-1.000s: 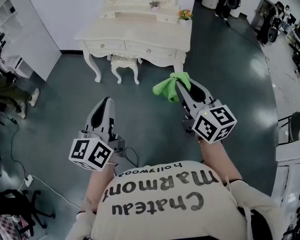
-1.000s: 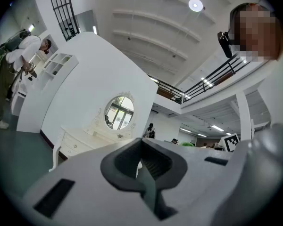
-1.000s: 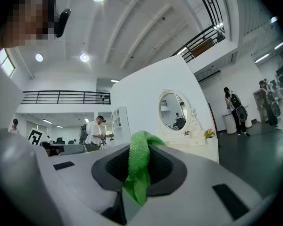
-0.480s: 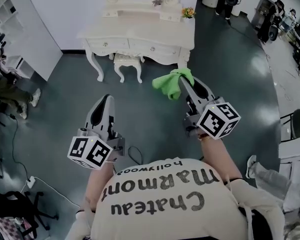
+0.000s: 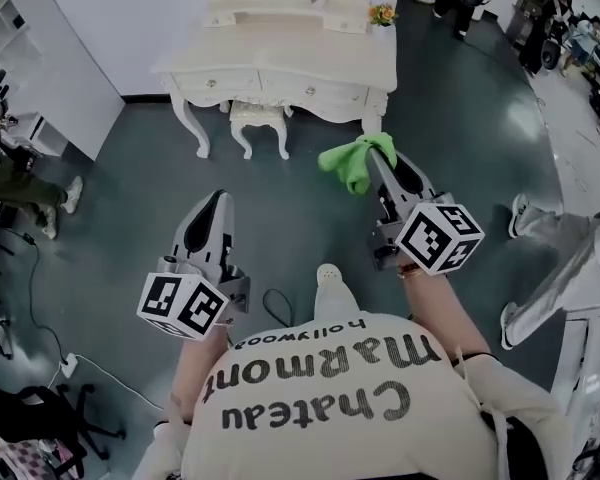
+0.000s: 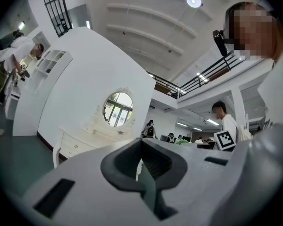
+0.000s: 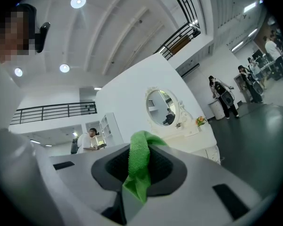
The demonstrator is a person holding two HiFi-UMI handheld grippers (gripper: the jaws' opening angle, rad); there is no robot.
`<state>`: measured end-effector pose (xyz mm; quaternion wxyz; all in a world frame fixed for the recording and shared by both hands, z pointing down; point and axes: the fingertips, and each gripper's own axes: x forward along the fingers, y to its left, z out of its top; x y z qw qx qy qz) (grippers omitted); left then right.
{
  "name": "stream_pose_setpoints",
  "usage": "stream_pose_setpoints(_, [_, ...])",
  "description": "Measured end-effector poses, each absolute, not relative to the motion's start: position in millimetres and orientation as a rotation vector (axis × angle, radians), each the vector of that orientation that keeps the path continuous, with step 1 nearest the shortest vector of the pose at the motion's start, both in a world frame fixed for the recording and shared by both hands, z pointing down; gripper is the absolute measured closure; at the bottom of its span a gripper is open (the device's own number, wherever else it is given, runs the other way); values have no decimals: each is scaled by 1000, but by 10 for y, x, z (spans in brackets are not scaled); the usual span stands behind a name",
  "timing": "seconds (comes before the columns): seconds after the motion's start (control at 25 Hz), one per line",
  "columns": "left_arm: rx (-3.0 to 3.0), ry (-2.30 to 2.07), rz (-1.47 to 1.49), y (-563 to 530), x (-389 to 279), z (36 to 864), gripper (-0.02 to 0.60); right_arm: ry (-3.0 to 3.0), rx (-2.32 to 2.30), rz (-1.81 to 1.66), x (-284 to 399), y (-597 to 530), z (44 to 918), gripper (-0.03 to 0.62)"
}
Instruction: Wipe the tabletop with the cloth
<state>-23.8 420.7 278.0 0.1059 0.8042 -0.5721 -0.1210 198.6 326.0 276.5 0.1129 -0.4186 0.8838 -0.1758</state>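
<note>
Right gripper (image 5: 377,160) pinches cloth (image 5: 351,162) at its tips: light, limp, bunch it more. Left gripper (image 5: 210,204) clenched, empty.

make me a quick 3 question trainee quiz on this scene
1. Which gripper holds the cloth?
2. True or false: the left gripper is empty.
3. The cloth is: A on the table; B held above the floor; C on the stool.
Key: 1 right gripper; 2 true; 3 B.
</note>
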Motion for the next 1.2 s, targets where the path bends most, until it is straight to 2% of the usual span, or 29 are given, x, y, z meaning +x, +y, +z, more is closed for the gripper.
stream_pose_setpoints(0.76, [2287, -1731, -435, 2270, -382, 2789, 574, 2641, -1169, -583, 1839, 1166, 2828, 510])
stream_pose_setpoints(1.2, [2274, -1743, -474, 1578, -396, 2795, 574, 2633, -1147, -594, 1843, 414, 2803, 510])
